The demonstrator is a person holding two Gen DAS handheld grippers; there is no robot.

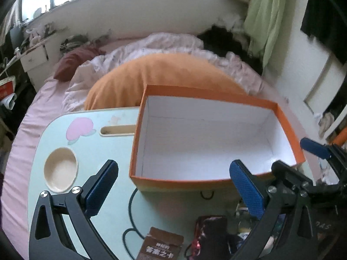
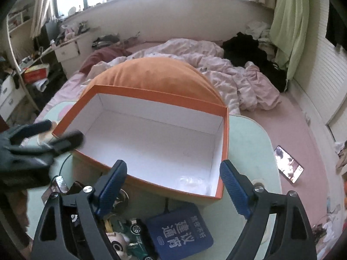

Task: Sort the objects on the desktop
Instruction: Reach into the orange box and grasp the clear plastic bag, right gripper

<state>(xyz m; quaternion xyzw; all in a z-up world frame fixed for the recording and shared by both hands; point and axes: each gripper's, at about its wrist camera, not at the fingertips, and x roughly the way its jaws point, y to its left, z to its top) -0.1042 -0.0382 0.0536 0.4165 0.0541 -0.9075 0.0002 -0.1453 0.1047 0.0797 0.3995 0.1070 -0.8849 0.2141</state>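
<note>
My right tool stands wide open with nothing between its pads, and my left tool is spread just as wide and empty too. Closest to me, under the right tool, sit the things I have yet to sort: a green toy car and a blue card pack, the car just left of the pack, its long axis running toward the lower right. Under the left tool lie a brown card box and a dark red pouch, both on the pale green table. Just beyond all of them stands the orange box, open, its long side lying across my view; something clear and faint rests in its near right corner, I cannot tell what. I judge the right tool nearer the car and pack. Behind is the bed with an orange cushion.
</note>
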